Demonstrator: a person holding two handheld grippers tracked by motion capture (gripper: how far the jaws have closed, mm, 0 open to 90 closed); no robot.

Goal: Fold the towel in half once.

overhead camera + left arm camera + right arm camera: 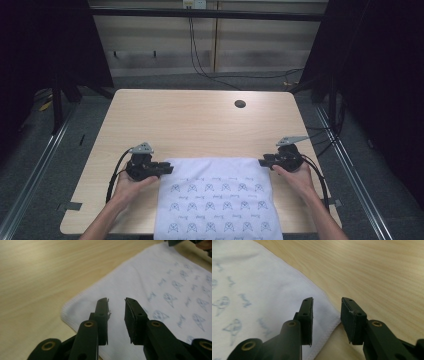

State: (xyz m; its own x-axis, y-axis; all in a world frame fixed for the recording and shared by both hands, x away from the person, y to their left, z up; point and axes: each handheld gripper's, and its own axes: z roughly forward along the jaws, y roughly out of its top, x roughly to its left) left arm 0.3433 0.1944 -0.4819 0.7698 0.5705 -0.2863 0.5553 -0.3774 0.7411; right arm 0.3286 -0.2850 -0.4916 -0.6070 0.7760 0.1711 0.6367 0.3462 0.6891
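On my left, the left gripper sits in the person's left hand, a matte black body under a grey three-cornered plate, its cable looping back along the forearm. It points inward at the far left corner of the white cloth, and in the left gripper view I see its jaws parted over that corner with nothing pinched, the flat dark pads bare apart from a few stray threads on one edge. The cloth lies flat on the near half of the pale wood-grain table, its near edge running out of the high view at the bottom; it is a soft, thin rectangle with a stitched hem and rows of small faint blue printed figures. Past it, a small round dark hole sits in the smooth tabletop towards the far right. On my right, the right gripper, held in the right hand, points inward at the far right corner, and its jaws also stand apart, released, with the hemmed corner below the gap and untouched.
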